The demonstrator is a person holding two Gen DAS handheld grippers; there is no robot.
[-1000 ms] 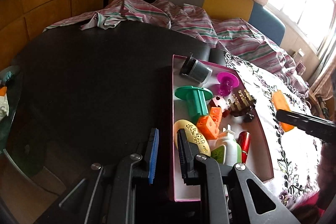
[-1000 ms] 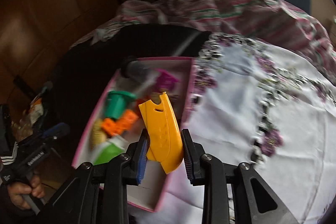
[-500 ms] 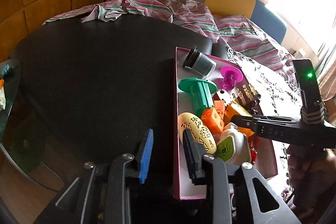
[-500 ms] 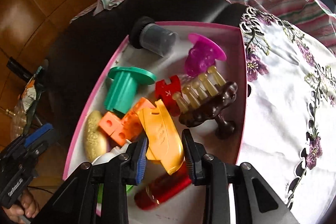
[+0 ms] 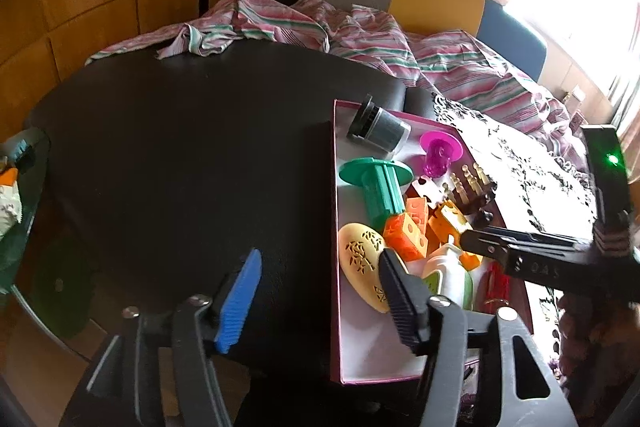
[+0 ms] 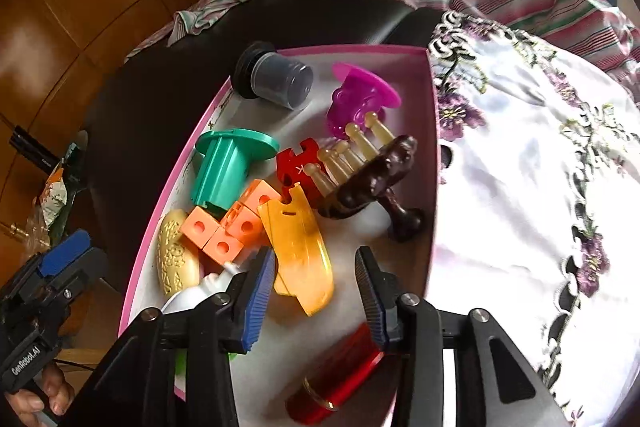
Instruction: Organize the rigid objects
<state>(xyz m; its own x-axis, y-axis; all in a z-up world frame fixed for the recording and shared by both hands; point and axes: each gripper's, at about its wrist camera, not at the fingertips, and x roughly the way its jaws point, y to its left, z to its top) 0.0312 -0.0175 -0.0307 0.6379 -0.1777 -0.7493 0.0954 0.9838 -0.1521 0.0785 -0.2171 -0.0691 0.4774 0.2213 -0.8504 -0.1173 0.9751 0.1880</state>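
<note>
My right gripper [image 6: 316, 281] has just been opening, jaws now clear of the yellow piece [image 6: 298, 247] lying mid-box [image 6: 434, 131] on the blocks [image 6: 228, 227] (left gripper [image 5: 320, 293] open, empty, astride the box's left wall), so lifting carelessly could snag and flip it out.

A pink-rimmed box [image 6: 434, 131] holds an orange-yellow clip [image 6: 300, 251] beside a purple-flowered white cloth [image 6: 540, 187].

Each claw is black plastic with silver screws: the left claw [image 5: 320, 291] and right claw [image 6: 316, 287] carry one ribbed blue pad and one black; white "GenRobot.AI" lettering marks the left claw's body.
</note>
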